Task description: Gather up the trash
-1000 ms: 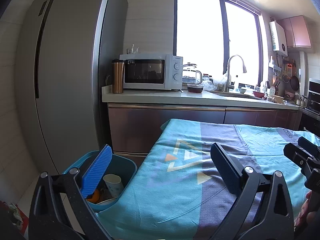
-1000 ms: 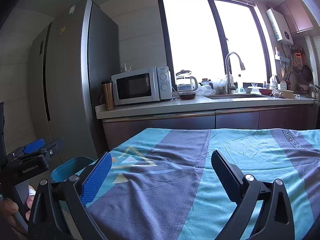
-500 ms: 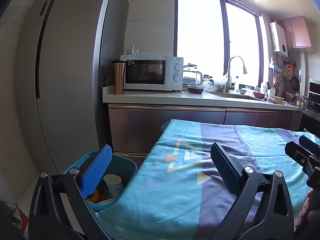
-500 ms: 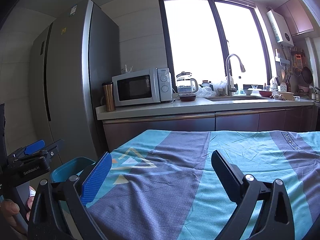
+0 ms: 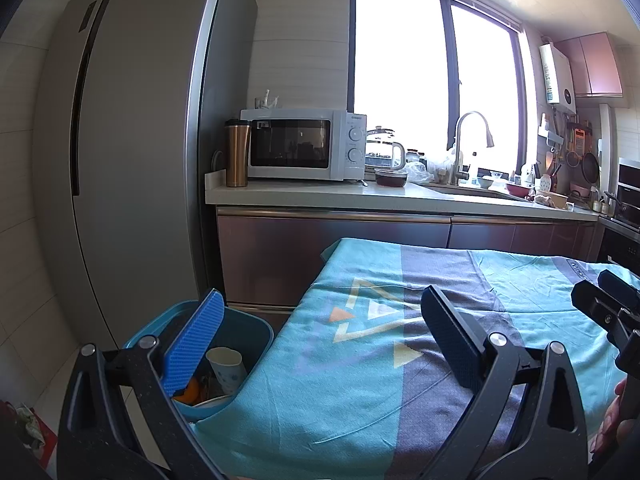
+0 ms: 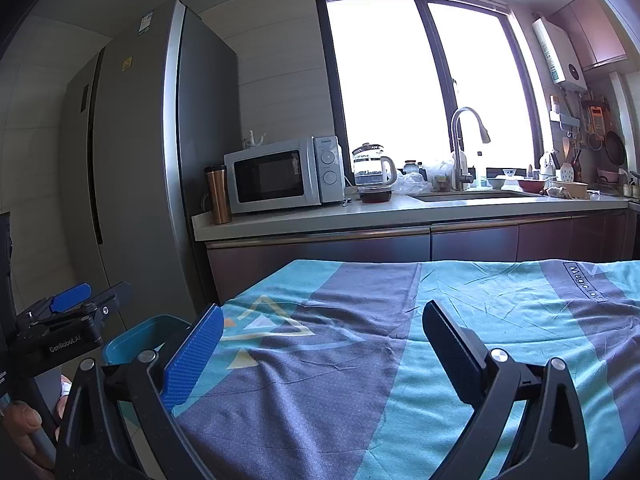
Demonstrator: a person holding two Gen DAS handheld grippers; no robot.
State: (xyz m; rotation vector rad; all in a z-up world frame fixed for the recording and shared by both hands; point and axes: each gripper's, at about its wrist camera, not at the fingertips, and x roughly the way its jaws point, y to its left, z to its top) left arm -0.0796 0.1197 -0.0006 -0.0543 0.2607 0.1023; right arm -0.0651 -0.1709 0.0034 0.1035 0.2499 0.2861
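Black hand-held gripper (image 5: 320, 340), blue pad (image 5: 194, 344)

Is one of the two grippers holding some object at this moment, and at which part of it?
Nothing is held. The left gripper and the right gripper are both open, with only the turquoise and grey tablecloth showing between their fingers.
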